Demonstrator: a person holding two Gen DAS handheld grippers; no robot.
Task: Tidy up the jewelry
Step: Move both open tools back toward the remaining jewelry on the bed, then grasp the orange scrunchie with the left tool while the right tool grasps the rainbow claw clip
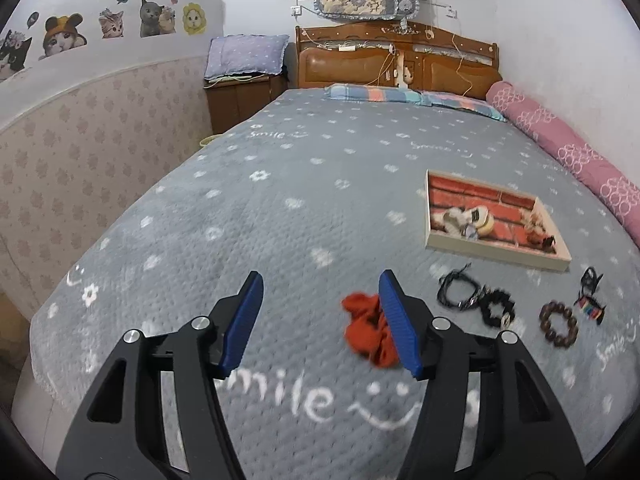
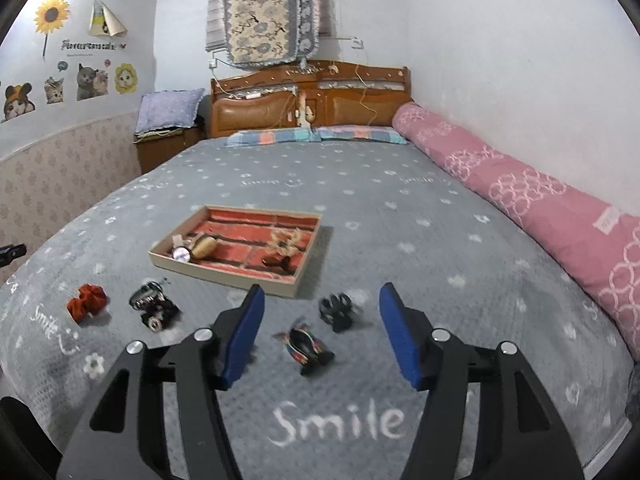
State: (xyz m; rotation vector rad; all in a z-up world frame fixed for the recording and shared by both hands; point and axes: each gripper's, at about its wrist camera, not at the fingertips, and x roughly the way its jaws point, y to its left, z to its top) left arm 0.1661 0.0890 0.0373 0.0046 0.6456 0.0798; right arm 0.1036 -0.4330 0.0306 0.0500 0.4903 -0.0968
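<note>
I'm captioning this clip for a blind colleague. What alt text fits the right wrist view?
An open right gripper hangs over a grey bedspread, a multicoloured bracelet lying between its blue fingers. Beyond sit a brick-patterned tray holding trinkets, a red scrunchie and dark bracelets.

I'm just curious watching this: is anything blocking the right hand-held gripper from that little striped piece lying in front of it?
Nothing visible does. The right hand-held gripper stands open, empty, with the striped piece lying on bare blanket between its fingers. The black clip lies just beyond, near the tray.
</note>
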